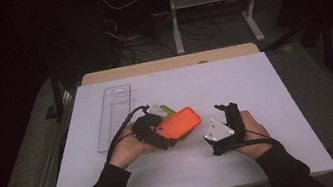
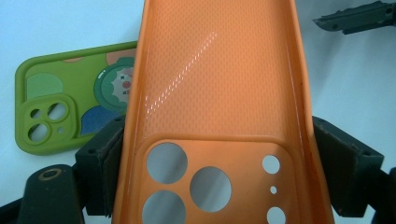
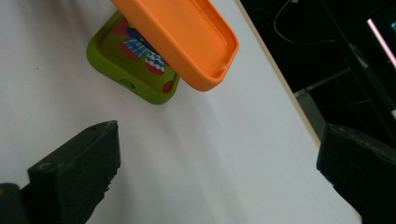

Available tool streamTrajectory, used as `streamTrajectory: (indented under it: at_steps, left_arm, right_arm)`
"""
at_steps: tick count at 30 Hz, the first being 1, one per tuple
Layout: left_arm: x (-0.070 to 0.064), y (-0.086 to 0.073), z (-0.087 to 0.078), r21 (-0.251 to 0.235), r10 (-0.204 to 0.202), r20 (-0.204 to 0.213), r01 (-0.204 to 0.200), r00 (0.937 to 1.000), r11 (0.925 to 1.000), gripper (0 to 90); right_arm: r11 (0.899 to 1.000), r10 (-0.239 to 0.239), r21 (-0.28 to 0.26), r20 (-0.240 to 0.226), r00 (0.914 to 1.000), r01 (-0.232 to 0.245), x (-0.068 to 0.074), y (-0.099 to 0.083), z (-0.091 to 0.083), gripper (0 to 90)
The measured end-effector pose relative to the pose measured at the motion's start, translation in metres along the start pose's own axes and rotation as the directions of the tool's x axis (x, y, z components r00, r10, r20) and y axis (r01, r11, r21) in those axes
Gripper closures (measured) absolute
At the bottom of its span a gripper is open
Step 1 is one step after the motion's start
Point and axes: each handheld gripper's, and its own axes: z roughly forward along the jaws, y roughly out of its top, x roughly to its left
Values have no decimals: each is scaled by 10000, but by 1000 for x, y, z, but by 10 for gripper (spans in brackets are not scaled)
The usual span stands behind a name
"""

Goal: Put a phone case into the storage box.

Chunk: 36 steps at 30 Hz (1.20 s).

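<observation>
My left gripper (image 1: 163,133) is shut on an orange phone case (image 1: 179,123), clamping its camera-hole end so the case juts out above the table. In the left gripper view the orange case (image 2: 219,107) shows its hollow inside, with a black pad (image 2: 105,163) pressed on each long edge. A green phone case (image 2: 70,102) with a cartoon print lies flat on the white table underneath, partly hidden (image 1: 169,109). My right gripper (image 1: 225,110) stands open to the right, jaws wide apart, nothing between them. The right gripper view looks at the orange case (image 3: 180,35) and the green case (image 3: 137,60).
A clear plastic tray (image 1: 115,117) lies on the left part of the white table (image 1: 233,83). A wooden strip (image 1: 170,63) runs along the table's far edge. Beyond it are cables and a table frame on a dark floor.
</observation>
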Motion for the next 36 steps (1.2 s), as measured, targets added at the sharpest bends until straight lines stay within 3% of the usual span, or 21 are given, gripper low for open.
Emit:
streamTrajectory:
  at_steps: [5, 7, 9, 11, 13, 14, 15, 17, 19, 20, 21, 22, 23, 24, 25, 27, 29, 31, 32, 36]
  left_arm:
    - [0, 0, 0, -37, -115, 21, 116, 9999, 9999, 162]
    - [0, 0, 0, -12, -81, 18, 81, 10000, 10000, 162]
    - [0, 0, 0, 25, -28, 59, 28, 10000, 10000, 162]
    - [-1, 0, 0, 37, -59, 27, 59, 10000, 10000, 162]
    - [0, 0, 0, 134, 43, 15, -43, 10000, 9999, 162]
    - [0, 0, 0, 134, 43, 15, -43, 10000, 9999, 163]
    - [1, 0, -1, 269, 195, 12, -195, 9998, 9994, 162]
    - [1, 0, -1, 253, 137, 8, -137, 9999, 9996, 163]
    - [2, 0, -2, 314, 195, 18, -196, 9998, 9993, 162]
    - [2, 0, -2, 319, 191, 15, -191, 9998, 9993, 162]
    - [2, 0, -2, 271, 131, 9, -131, 9999, 9995, 162]
    - [2, 1, -2, 259, 92, 1, -92, 10000, 9996, 162]
    - [2, 1, -2, 259, 92, 1, -92, 10000, 9996, 162]
    - [0, 1, -1, 86, -279, -10, 279, 9996, 9996, 162]
    - [1, 1, -1, 80, -323, -4, 323, 9995, 9994, 162]
    - [1, 2, -2, 69, -403, -29, 403, 9992, 9992, 162]
    - [2, 2, -4, 302, -274, -29, 275, 9996, 9992, 162]
    - [2, 3, -6, 161, -368, -47, 368, 9993, 9992, 162]
    - [5, 4, -9, 399, 12, -103, -8, 9999, 9992, 162]
    - [4, 5, -10, 308, -130, -67, 132, 9999, 9994, 162]
  right_arm:
    - [9961, -884, 44, 468, 9950, 882, 5, 3, 1, 0]
    - [9872, -1591, 163, 621, 9853, 1584, 5, 3, 1, 0]
    - [9834, -1816, 125, 806, 9801, 1811, 8, 4, 1, 0]
    - [9703, -2417, 274, 863, 9665, 2403, 9, 5, 1, 0]
    - [9635, -2677, 355, 1005, 9583, 2654, 11, 5, 1, 0]
    - [9635, -2677, 355, 1005, 9583, 2654, 11, 5, 1, 0]
    - [9537, -3009, 365, 1165, 9465, 2986, 12, 6, 1, 0]
    - [9520, -3059, 375, 1331, 9427, 3036, 14, 6, 1, 0]
    - [9387, -3444, 424, 1572, 9256, 3420, 17, 7, 2, 0]
    - [9387, -3444, 424, 1572, 9256, 3420, 17, 7, 2, 0]
    - [9296, -3681, 466, 1715, 9139, 3656, 18, 7, 2, 0]
    - [9251, -3787, 437, 1771, 9084, 3771, 18, 8, 2, 0]
    - [9249, -3793, 445, 1794, 9077, 3777, 18, 8, 2, 0]
    - [9266, -3754, 456, 1732, 9106, 3733, 19, 8, 2, 0]
    - [9231, -3829, 396, 1884, 9044, 3825, 19, 9, 2, 0]
    - [9238, -3803, 375, 2042, 9020, 3810, 20, 10, 3, 0]
    - [9220, -3832, 292, 2120, 8990, 3861, 21, 12, 3, 0]
    - [9192, -3884, 223, 2169, 8956, 3932, 23, 14, 4, 0]
    - [9163, -3950, 242, 2193, 8921, 3998, 25, 15, 4, 0]
    - [9070, -4143, 185, 2182, 8836, 4207, 30, 19, 8, 0]
